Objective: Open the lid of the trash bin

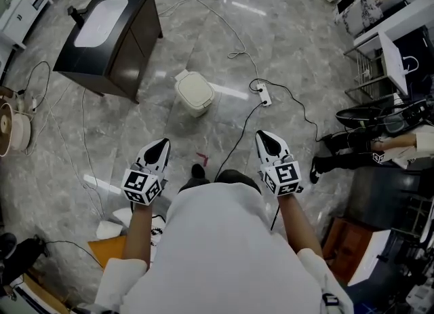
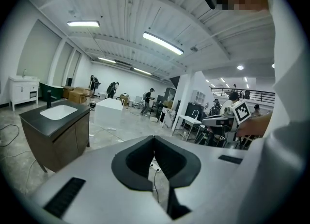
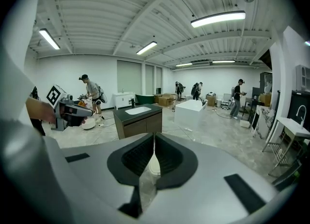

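The trash bin (image 1: 194, 92) is small and cream-white, and it stands on the grey marble floor with its lid down. It is ahead of both grippers and apart from them. My left gripper (image 1: 160, 144) is held low at the left, jaws shut and empty, and its tips (image 2: 154, 138) meet in the left gripper view. My right gripper (image 1: 266, 136) is at the right, also shut on nothing. In the right gripper view its jaws (image 3: 154, 135) touch at the tip. A cream shape that looks like the bin (image 3: 154, 164) shows through the slit below.
A dark vanity cabinet (image 1: 132, 41) with a white basin stands at the far left. A power strip (image 1: 263, 94) and cables trail across the floor right of the bin. There is a red mark (image 1: 202, 160) near my feet. A seated person (image 1: 366, 150) and racks crowd the right side.
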The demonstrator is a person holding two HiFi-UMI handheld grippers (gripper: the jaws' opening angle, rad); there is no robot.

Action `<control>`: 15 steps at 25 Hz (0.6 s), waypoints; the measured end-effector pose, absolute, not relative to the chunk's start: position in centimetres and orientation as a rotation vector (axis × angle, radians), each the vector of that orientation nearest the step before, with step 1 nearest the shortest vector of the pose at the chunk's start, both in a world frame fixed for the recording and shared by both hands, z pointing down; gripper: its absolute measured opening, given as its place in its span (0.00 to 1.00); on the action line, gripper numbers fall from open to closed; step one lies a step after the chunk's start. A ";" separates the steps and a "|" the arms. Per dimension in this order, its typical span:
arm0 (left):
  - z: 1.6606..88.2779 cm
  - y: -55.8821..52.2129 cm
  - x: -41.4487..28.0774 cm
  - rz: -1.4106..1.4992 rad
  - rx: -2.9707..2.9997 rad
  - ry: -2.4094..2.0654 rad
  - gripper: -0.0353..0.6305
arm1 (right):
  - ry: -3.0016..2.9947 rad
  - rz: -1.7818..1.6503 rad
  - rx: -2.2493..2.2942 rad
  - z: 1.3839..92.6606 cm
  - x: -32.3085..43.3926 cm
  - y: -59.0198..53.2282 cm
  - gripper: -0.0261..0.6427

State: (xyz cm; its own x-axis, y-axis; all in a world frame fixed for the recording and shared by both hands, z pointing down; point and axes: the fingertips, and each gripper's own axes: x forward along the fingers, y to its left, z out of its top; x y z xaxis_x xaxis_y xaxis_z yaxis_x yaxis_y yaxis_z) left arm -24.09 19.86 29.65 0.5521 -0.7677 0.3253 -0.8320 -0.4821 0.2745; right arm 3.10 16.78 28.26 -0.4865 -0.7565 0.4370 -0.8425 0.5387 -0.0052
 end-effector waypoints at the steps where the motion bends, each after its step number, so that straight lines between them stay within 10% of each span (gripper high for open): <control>1: 29.7 19.7 -24.0 0.220 2.392 -1.295 0.08 | -2.393 0.308 1.314 28.2 3.1 16.6 0.09; 15: 31.0 16.3 -22.7 0.240 2.376 -1.253 0.08 | -2.374 0.346 1.314 29.7 3.7 13.3 0.09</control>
